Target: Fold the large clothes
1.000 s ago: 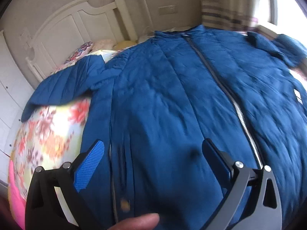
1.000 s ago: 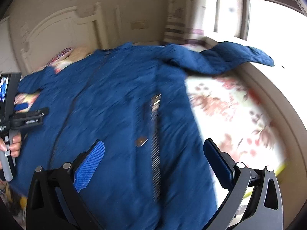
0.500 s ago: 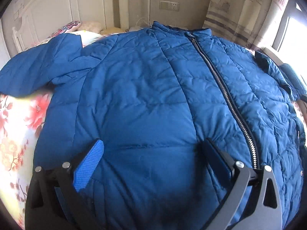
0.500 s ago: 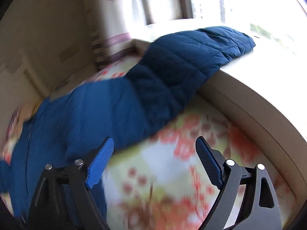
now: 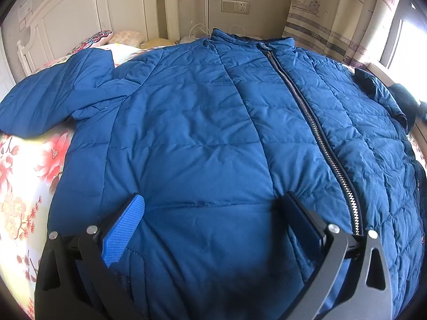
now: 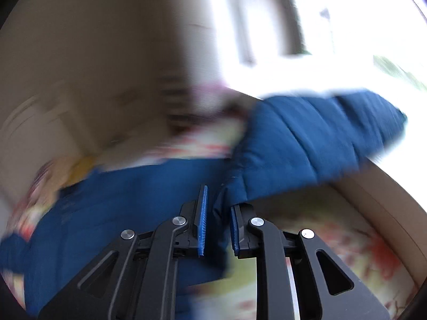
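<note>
- Since a second ago the right gripper (image 6: 217, 221) has swung off the jacket's front panel to its sleeve (image 6: 315, 138) by the window side, and its jaws have just been closing, with a fold of blue fabric between them; the left-wrist view has gone from blurred to sharp over the jacket's front.
- Bed (image 5: 24, 176), floral sheet: serves as the folding surface, so the big garment can lie fully spread.
- Blue quilted jacket (image 5: 202, 138): lies front up, zipped, collar toward the headboard (image 5: 80, 18), hem nearest the grippers. Its other sleeve (image 5: 50, 98) sprawls out over the sheet toward the pillows.
- Window-side sleeve: reaches onto the pale ledge beside the bed, partly off the mattress. Judgement: it needs to come inward over the body as a first fold.
- Right gripper: jaws nearly together, pinching the sleeve's lower edge close to where it joins the body. View is motion-blurred, so the depth of bite is unclear.
- Left gripper (image 5: 210, 208): jaws spread wide, nothing clamped, poised low over the lower front panel beside the zipper (image 5: 315, 122). Judgement: placed to pin the body while the sleeve is drawn across.
</note>
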`<action>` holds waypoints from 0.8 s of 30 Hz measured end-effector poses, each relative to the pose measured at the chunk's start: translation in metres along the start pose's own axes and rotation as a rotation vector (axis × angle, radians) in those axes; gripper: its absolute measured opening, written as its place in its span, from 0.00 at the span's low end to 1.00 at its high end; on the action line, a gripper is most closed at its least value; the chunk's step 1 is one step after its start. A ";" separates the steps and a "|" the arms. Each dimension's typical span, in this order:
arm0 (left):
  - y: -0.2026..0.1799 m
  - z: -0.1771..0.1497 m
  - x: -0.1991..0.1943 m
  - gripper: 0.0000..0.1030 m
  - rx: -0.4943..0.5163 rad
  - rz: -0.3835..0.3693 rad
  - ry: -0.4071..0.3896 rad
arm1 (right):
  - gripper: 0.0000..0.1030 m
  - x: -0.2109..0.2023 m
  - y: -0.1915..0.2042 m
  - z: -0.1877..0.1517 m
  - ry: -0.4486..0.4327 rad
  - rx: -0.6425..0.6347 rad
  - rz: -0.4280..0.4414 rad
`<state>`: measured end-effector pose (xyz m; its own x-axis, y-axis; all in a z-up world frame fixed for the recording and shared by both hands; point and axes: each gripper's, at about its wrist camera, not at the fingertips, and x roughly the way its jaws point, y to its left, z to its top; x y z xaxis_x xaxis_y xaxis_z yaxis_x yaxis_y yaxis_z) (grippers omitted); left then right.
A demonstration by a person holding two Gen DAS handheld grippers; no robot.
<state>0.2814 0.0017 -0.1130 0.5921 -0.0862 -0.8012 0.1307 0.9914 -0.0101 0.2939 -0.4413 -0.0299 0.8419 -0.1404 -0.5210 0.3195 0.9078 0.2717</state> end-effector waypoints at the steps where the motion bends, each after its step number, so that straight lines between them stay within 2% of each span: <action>1: 0.000 0.001 0.000 0.98 0.000 0.000 0.000 | 0.17 -0.006 0.019 -0.001 -0.001 -0.044 0.061; 4: -0.001 0.001 0.001 0.98 0.000 -0.001 0.000 | 0.17 -0.021 0.095 -0.019 0.016 -0.250 0.245; 6: -0.001 0.001 0.000 0.98 -0.001 -0.001 -0.001 | 0.18 -0.023 0.152 -0.047 0.090 -0.462 0.350; 7: -0.001 0.000 0.000 0.98 -0.001 0.000 -0.001 | 0.18 -0.020 0.169 -0.061 0.128 -0.543 0.349; 9: -0.001 0.000 0.001 0.98 -0.002 -0.002 -0.001 | 0.21 -0.003 0.204 -0.101 0.245 -0.739 0.269; 10: 0.000 0.000 0.000 0.98 -0.002 -0.003 -0.001 | 0.42 0.007 0.210 -0.117 0.305 -0.786 0.241; 11: 0.000 0.001 0.001 0.98 -0.003 -0.005 -0.001 | 0.54 0.014 0.211 -0.126 0.342 -0.797 0.223; 12: 0.000 0.002 0.001 0.98 -0.004 -0.006 -0.001 | 0.56 0.014 0.205 -0.128 0.314 -0.770 0.206; 14: 0.001 0.001 0.001 0.98 -0.005 -0.008 -0.003 | 0.67 0.008 0.190 -0.119 0.352 -0.688 0.215; 16: 0.001 0.001 0.001 0.98 -0.005 -0.008 -0.003 | 0.67 -0.012 0.172 -0.113 0.372 -0.592 0.228; 18: 0.001 0.003 0.002 0.98 -0.005 -0.009 -0.003 | 0.67 -0.047 0.141 -0.102 0.295 -0.502 0.207; 20: 0.001 0.001 0.001 0.98 -0.007 -0.010 -0.004 | 0.67 -0.083 0.114 -0.107 0.205 -0.430 0.154; 23: 0.000 0.001 0.000 0.98 -0.005 -0.006 -0.004 | 0.63 -0.113 0.054 -0.108 0.116 -0.306 0.015; 24: 0.000 0.001 0.000 0.98 -0.001 0.001 -0.005 | 0.62 -0.117 0.030 -0.108 0.114 -0.241 -0.019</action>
<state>0.2821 0.0016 -0.1122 0.5964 -0.0860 -0.7981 0.1294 0.9915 -0.0102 0.1580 -0.3545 -0.0485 0.7781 -0.1257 -0.6154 0.2107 0.9752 0.0672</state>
